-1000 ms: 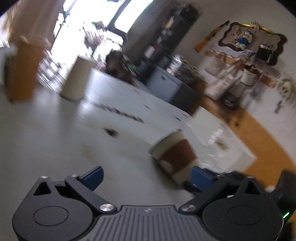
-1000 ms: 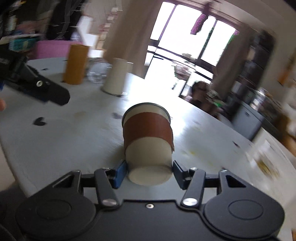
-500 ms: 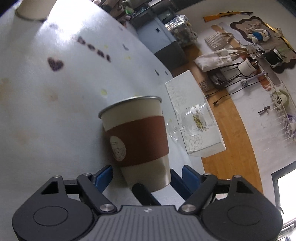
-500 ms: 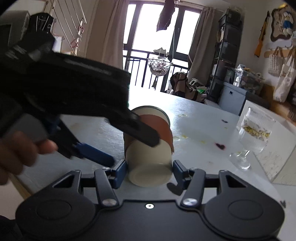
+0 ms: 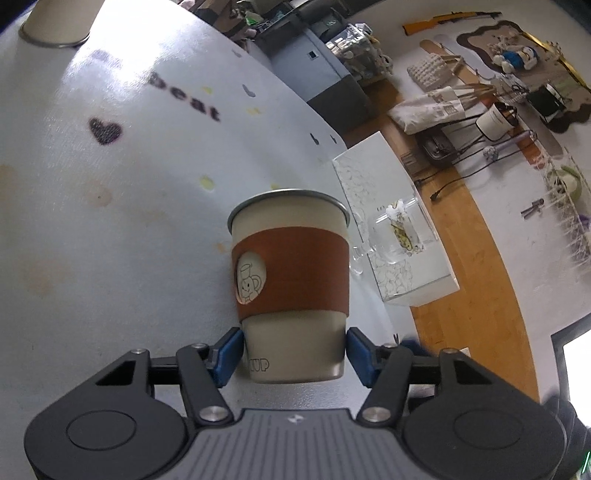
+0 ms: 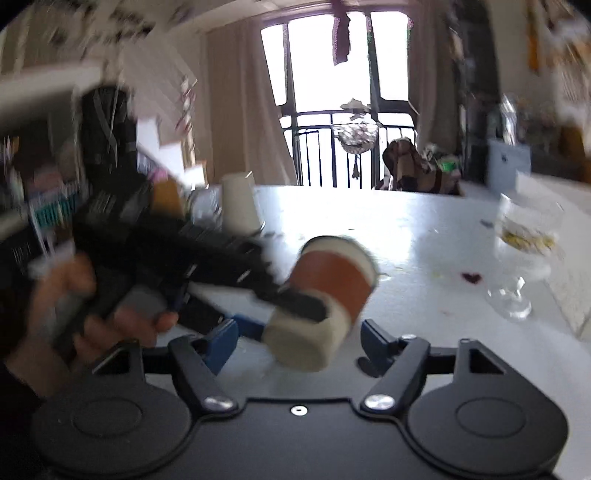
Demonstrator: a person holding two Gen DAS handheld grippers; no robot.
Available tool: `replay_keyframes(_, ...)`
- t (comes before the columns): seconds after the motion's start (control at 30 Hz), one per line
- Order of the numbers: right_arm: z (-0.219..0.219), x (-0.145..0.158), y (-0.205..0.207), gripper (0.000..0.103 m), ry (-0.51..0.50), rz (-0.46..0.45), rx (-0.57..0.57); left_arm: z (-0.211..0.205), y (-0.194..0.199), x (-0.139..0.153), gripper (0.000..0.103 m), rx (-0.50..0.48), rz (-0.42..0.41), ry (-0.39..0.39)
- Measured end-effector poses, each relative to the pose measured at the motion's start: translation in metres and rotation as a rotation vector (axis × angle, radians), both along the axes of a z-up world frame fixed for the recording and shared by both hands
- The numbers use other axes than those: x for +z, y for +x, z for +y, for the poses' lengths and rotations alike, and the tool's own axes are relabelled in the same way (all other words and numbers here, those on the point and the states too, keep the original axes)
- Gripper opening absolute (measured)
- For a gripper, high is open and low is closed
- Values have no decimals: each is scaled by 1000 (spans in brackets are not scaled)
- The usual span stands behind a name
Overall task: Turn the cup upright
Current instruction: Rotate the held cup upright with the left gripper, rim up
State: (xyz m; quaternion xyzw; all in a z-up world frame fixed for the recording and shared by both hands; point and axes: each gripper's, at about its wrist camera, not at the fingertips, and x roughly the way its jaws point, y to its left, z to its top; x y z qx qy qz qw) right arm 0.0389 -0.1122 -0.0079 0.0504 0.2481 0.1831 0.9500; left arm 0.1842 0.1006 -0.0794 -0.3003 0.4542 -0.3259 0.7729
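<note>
Left gripper (image 5: 294, 355): blue pads clamped on the base of the cup (image 5: 291, 284), one pad on each side, both touching the beige wall just below the brown sleeve. Cup points away from the camera along the fingers, metal rim at the far end, cartoon logo on the sleeve facing left. In the right wrist view the same cup (image 6: 325, 306) is tilted, base toward the camera and low, rim up and to the right, off the table (image 6: 424, 258); whether any part still touches the surface I can't tell, motion blur is heavy there.

Right gripper (image 6: 295, 341): jaws spread wide, nothing between the pads in contact. The cup base sits in the gap but clear of both blue pads. The left tool (image 6: 207, 266) comes in from the left of that view with the person's hand (image 6: 110, 314) wrapped on its handle.

Outward on the table: stemmed glass (image 5: 397, 236) just beyond the cup to the right, beside a white box (image 5: 391, 221) near the table's right edge. Printed dark heart (image 5: 105, 131) and lettering toward the far left. An upside-down pale cup (image 5: 55, 22) stands at the far left corner. In the right wrist view the glass (image 6: 524, 258) stands near the right edge, well apart from the held cup; balcony door behind the far edge.
</note>
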Motion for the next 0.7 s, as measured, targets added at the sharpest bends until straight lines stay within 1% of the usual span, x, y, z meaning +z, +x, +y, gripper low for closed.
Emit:
replay_keyframes(0.03,-13,5,10,80,61,27,-18,-1,0,1,61,-3,-7,5)
replay_keyframes(0.1,-36,11,36,88,201,105,-33,0,-2,1,61,-5,-17,12)
replay_keyframes(0.17,-49,9,66,89,312,211,-24,-1,-3,2,61,-11,-31,25)
replay_keyframes(0.27,-54,-7,113,89,379,371,-26,-4,-7,6,61,-25,-71,63)
replay_keyframes(0.3,-51,-13,121,89,396,420,-28,-5,-9,8,61,-32,-89,78)
replay_keyframes(0.37,-47,-26,135,89,433,490,-36,-7,-12,9,61,-43,-119,101)
replay_keyframes(0.43,-46,-36,148,88,461,535,-35,-7,-15,10,61,-54,-140,116)
replay_keyframes(0.5,-43,-41,156,84,471,560,-22,-6,-15,11,61,-58,-149,124)
replay_keyframes(0.57,-40,-40,154,83,458,547,-16,-6,-13,11,61,-72,-153,123)
replay_keyframes(0.63,-38,-34,146,83,431,504,-11,-10,-12,15,60,-89,-180,138)
replay_keyframes(0.7,-37,-19,140,83,377,432,-15,-20,-14,22,61,-107,-246,192)
